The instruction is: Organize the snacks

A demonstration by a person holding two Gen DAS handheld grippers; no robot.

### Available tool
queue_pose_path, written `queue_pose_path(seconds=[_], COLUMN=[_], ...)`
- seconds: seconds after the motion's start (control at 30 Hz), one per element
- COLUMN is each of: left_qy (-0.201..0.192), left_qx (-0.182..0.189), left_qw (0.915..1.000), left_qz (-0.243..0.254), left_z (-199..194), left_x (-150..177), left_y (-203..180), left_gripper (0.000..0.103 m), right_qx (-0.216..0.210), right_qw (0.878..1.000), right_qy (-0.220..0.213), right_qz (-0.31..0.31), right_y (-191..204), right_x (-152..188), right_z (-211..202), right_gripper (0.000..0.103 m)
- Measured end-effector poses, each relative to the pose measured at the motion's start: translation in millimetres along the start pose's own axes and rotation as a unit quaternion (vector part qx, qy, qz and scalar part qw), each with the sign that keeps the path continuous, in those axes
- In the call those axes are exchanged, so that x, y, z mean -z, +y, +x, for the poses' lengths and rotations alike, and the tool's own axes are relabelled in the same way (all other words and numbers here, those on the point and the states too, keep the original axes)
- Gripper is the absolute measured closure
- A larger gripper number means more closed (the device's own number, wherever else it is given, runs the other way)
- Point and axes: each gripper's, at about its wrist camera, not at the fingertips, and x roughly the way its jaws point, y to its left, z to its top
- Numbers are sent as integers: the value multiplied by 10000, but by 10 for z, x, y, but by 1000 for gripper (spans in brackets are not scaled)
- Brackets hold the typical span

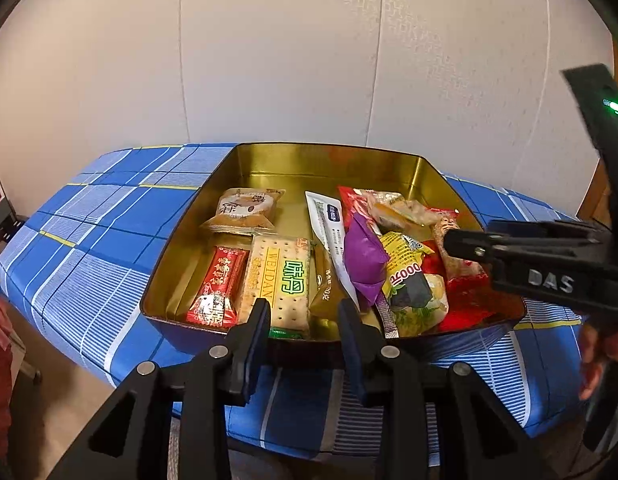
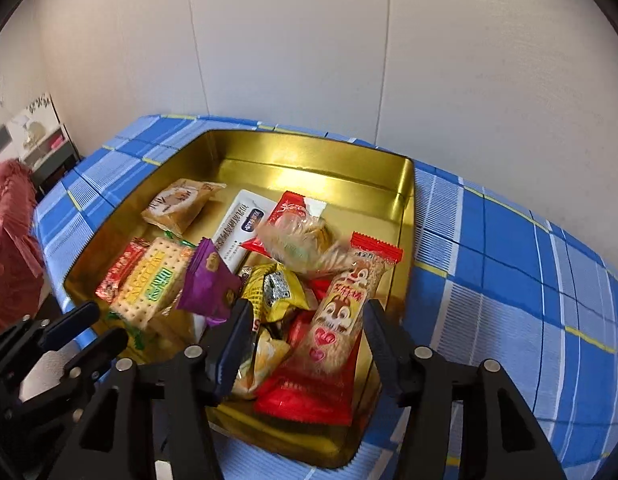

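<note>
Both claws, left claw (image 1: pixel 303 316) and right claw (image 2: pixel 305 320), open and empty over gold tin (image 2: pixel 405 200); squirrel-print wafer bar (image 2: pixel 341 312) looks light, crinkly, crushable, so pinch mid-pack.

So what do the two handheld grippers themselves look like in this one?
Both are matte black plastic frames with silver pivot bolts. The left gripper and right gripper have flat fingers faced with dark blue pads. The right one's body bears raised "DAS" lettering and a green indicator light.

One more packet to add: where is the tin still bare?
The tin shows bare floor along its far wall, behind the brown pastry pack and white sachet, and in its far right corner. Packets pile up near right.
</note>
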Motion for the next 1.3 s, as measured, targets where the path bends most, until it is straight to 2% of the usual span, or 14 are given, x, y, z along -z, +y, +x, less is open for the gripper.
queue_pose_path(seconds=[0.2, 0.4, 0.9, 1.13, 1.2, 1.3], left_qy=[-66, -180, -224, -261, -265, -228], left_qx=[26, -130, -480, -863, -828, -712], left_qw=[10000, 9997, 9986, 9958, 9961, 9972], left_qz=[2, 58, 84, 176, 168, 74], left_z=[-118, -283, -552, -679, -710, -746], left_x=[40, 81, 206, 259, 266, 265], left_y=[-35, -49, -46, -105, -103, -82], left_gripper=[67, 61, 57, 57, 57, 57], right_qx=[-17, -12, -51, 65, 109, 247], right_qw=[9994, 9983, 9967, 9937, 9929, 9923], right_qy=[-273, -412, -477, -795, -874, -937], right_qz=[226, 405, 655, 788, 802, 778], right_y=[-47, -66, 12, 81, 114, 160], right_x=[155, 316, 716, 878, 902, 909], right_z=[-243, -425, -641, -768, -800, -830], right_gripper=[44, 38, 35, 28, 27, 19])
